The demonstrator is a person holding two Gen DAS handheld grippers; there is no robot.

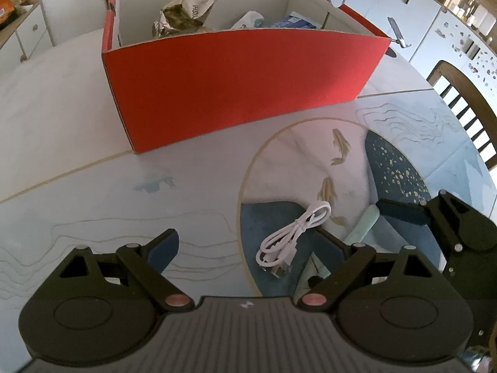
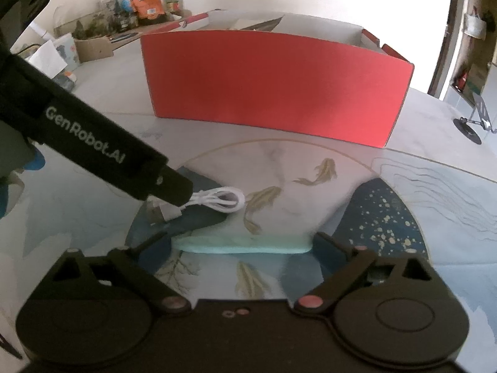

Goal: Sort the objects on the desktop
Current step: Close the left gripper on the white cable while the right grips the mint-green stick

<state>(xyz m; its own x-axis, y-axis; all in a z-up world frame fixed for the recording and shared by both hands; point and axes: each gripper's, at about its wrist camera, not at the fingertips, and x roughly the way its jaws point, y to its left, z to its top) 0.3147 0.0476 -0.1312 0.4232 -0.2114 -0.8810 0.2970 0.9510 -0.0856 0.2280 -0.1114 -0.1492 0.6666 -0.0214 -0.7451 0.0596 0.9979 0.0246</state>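
Both claws spread and empty: left claw over white cable on the desk, right claw straddling mint bar, red box behind.

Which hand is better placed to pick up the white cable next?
Left, probably. Its open tongs hang right over the white cable, while the right tongs are open around the pale green stick, beside the cable.
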